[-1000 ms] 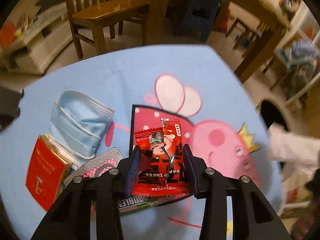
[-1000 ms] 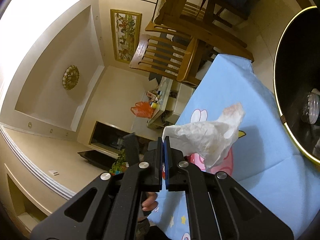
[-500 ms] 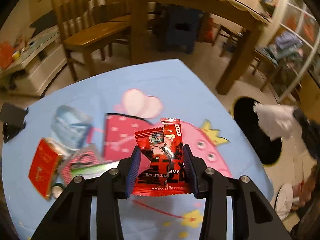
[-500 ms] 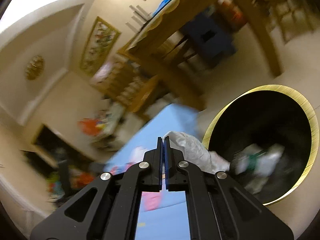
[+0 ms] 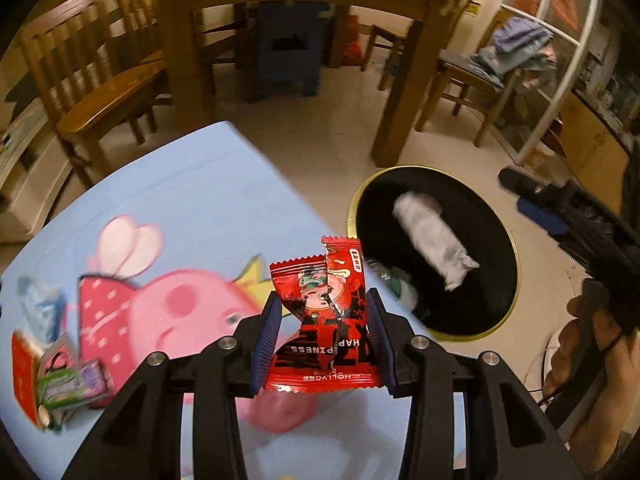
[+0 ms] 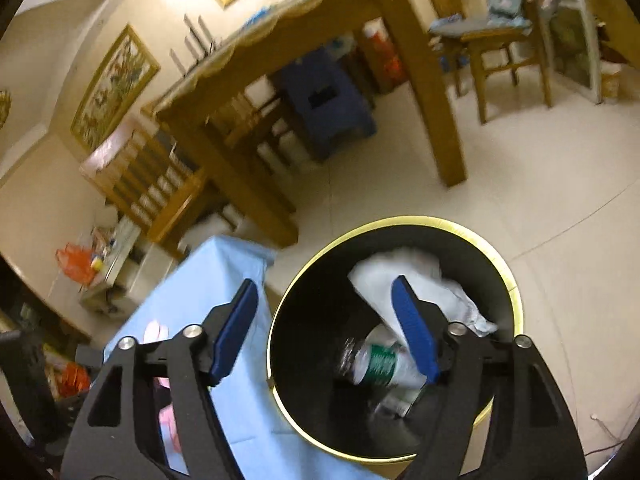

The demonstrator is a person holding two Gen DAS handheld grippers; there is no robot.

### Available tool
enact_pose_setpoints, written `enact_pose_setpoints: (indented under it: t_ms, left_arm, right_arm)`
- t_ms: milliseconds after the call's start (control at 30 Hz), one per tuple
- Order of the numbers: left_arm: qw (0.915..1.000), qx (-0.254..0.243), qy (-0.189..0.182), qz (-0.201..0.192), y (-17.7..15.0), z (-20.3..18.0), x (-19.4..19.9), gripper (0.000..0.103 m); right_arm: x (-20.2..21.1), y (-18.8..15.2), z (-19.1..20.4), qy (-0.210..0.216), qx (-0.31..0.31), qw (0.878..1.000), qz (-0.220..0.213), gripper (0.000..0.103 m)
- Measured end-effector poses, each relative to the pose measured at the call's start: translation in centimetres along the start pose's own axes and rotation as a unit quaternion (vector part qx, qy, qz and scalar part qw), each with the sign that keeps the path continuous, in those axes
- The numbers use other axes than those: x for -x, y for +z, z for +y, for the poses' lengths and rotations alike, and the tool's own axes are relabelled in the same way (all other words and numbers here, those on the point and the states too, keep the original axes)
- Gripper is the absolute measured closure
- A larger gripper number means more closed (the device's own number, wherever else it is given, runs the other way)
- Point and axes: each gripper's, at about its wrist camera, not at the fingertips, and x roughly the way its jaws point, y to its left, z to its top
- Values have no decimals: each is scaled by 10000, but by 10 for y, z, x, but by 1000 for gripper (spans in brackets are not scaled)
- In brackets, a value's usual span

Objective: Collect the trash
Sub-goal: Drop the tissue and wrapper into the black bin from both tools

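Left gripper [image 5: 323,334]: blue pads clamped on a red snack wrapper [image 5: 322,320], which stands upright between them at lower centre of the left wrist view, over the blue cartoon tablecloth [image 5: 192,200]. Right gripper [image 6: 326,328]: jaws opening, already wide, nothing between them; it hangs above the black bin with a gold rim [image 6: 516,292]. A crumpled white tissue [image 6: 416,276] is free of the pads, inside the bin's mouth, above a plastic bottle with a green label [image 6: 378,362]. More litter lies at the lower left edge of the left wrist view: a red packet [image 5: 24,376] and small wrappers [image 5: 72,380], blurred.
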Motion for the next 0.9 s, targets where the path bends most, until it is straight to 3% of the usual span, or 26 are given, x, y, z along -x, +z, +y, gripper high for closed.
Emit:
enact_pose_setpoints:
  t_ms: [33,300,367,400,467,700,767,800,900]
  left_arm:
    - [10000,-51,-29,15,4,-8,-5,62]
    - [9975,-546,-443,114,30,-73,-45,60]
    - [9962,-660,-552,109,34,-86,-52,42]
    - [9960,-699,-546,71,34,-90,-53,24]
    - [9962,-745,-449,-79,31,-91,-50,19]
    - [9979,-552,-297,-164,8,-55,-23,20]
    - [9986,-422,-129,-292,-6,-32,-3,16]
    - [9987,-348,11,-385,-14,-19,7,7]
    - [9973,-138,449,-564,-37,18,36,7]
  right_arm:
    - [9,-1,-4,-15,-51,9999,-152,24]
    - [70,15,-40,-109,-547,9899,-1306,17]
    - [78,18,-45,-111,-565,9883,-1413,17]
    - [81,18,-47,-109,-572,9879,-1440,16]
    - [84,19,-51,-94,-588,9878,-1439,15]
    - [77,19,-32,10,-314,9917,-1250,14]
    - [71,15,-14,166,24,9937,-1105,12]
    - [66,12,-3,251,229,9944,-1005,10]
    - [53,-2,35,505,880,9924,-698,9]
